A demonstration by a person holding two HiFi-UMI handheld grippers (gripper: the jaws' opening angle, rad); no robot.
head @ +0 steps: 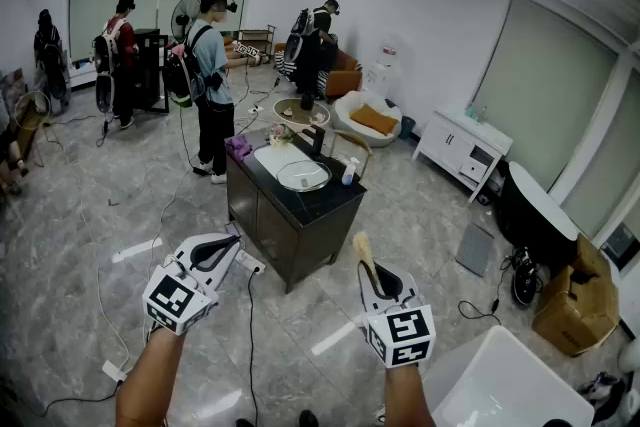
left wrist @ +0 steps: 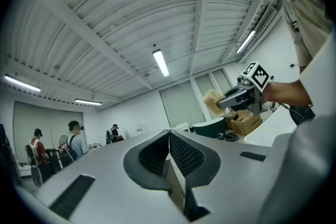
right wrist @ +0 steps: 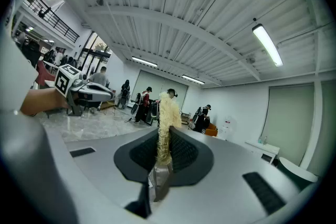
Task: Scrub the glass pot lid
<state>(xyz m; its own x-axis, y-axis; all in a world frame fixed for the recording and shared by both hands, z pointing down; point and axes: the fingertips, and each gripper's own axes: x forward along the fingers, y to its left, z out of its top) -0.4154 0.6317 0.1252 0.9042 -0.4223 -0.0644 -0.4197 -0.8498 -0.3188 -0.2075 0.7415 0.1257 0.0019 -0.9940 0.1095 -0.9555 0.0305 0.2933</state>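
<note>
The glass pot lid [head: 303,176] lies on a black counter [head: 322,207] a few steps ahead of me, beside a white sink basin [head: 277,158]. Both grippers are held up in the air, well short of the counter. My right gripper [head: 371,271] [right wrist: 167,131] is shut on a yellowish scrub pad [head: 362,249] [right wrist: 167,112] that sticks out past its tips. My left gripper [head: 228,244] [left wrist: 169,132] is shut with nothing in it. In the left gripper view, the right gripper [left wrist: 237,98] with the pad [left wrist: 212,102] shows at the right.
On the counter stand a black faucet [head: 317,137], a small bottle [head: 349,172] and a purple cloth [head: 238,147]. Cables run over the grey floor. A white tub [head: 510,381] and a cardboard box [head: 575,303] sit at the lower right. Several people stand at the back.
</note>
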